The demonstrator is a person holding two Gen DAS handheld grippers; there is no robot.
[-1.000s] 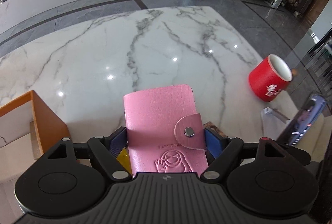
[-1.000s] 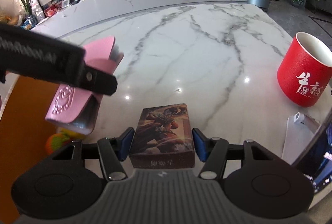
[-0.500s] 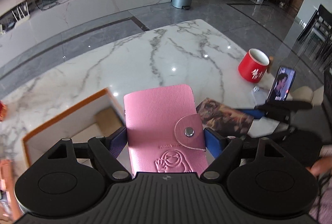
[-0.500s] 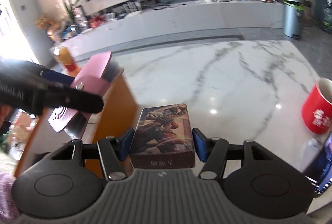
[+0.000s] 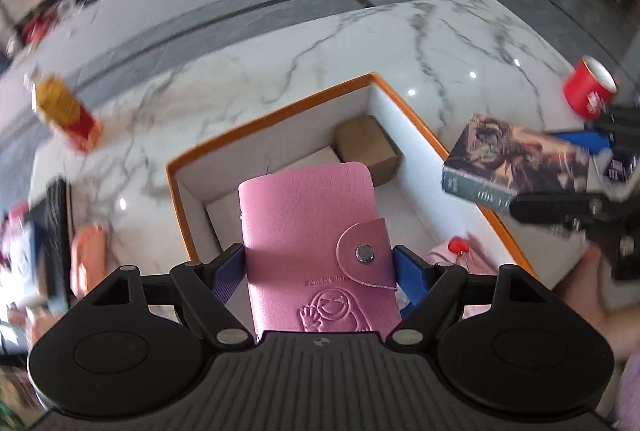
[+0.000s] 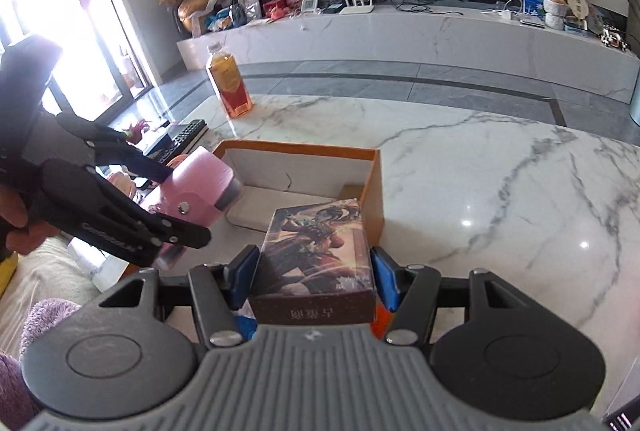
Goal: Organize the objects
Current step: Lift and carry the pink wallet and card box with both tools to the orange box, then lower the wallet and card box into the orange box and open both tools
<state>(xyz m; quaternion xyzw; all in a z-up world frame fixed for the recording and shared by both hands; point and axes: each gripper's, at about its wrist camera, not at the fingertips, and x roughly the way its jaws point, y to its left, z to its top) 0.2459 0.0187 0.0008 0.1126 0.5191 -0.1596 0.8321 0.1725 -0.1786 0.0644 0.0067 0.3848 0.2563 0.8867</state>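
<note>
Over the orange box (image 5: 404, 103), the left claw (image 5: 318, 263) squeezes a soft, light pink wallet (image 5: 312, 231) by its sides; the right claw (image 6: 314, 271) grips a stiff card box (image 6: 316, 243).

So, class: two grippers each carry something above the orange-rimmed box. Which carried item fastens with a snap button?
The pink leather card wallet in the left gripper: a flap with a metal snap closes it. The right gripper holds an illustrated card box with no fastener.

The pink grained faux-leather card wallet (image 5: 308, 231) had an embossed figure and a shiny metal snap; the picture-printed card box (image 6: 320, 255) looked glossy; the orange-rimmed cardboard box (image 5: 408, 107) was matt white inside; the polished white marble tabletop (image 6: 500, 191) mirrored lights.
</note>
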